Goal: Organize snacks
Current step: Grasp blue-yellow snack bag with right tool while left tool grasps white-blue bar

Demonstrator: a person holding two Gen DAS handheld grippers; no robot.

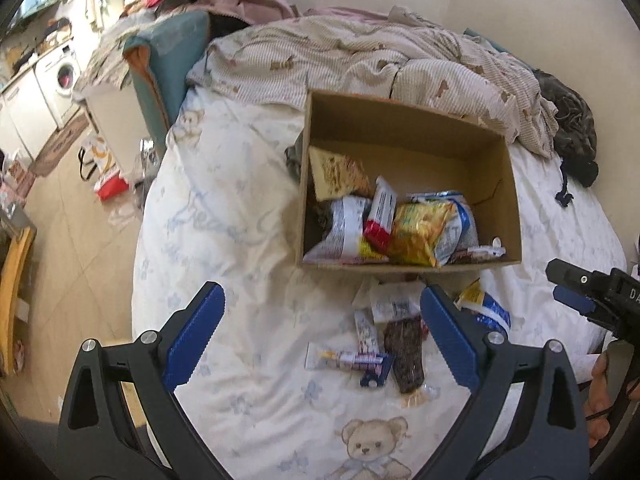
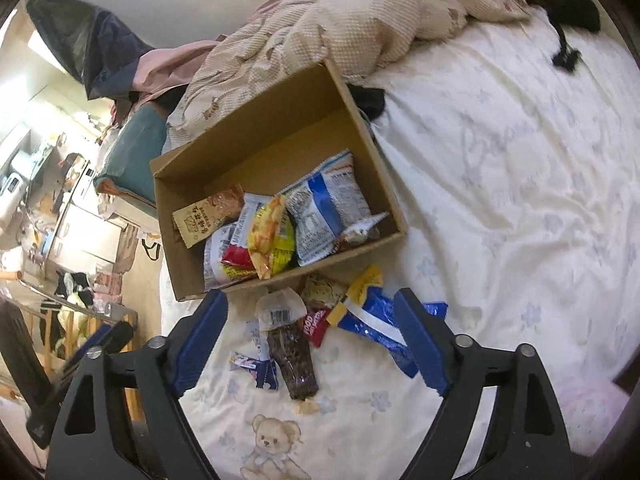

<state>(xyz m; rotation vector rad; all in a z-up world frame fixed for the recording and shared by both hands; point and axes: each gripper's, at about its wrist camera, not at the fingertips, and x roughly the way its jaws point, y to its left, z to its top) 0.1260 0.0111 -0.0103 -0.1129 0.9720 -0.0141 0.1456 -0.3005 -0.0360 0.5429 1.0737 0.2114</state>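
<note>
An open cardboard box (image 1: 500,196) (image 2: 276,128) lies on the bed with several snack packets in it, among them a yellow bag (image 1: 420,232) (image 2: 272,232) and a blue-and-white bag (image 2: 324,208). In front of the box loose snacks lie on the sheet: a dark brown packet (image 1: 404,356) (image 2: 294,360), a blue-and-yellow wrapper (image 1: 486,306) (image 2: 372,312), a small white-and-purple sachet (image 1: 348,360) (image 2: 250,364). My left gripper (image 1: 320,336) hovers open over these loose snacks. My right gripper (image 2: 312,340) is open too, above the same pile, nothing between its fingers. Its tip (image 1: 576,284) also shows at the right edge.
A rumpled beige blanket (image 1: 360,52) (image 2: 360,20) is bunched behind the box. A dark garment (image 1: 572,124) lies at the far right of the bed. Left of the bed is wooden floor (image 1: 88,240) with bags, a washing machine (image 1: 64,76) and clutter.
</note>
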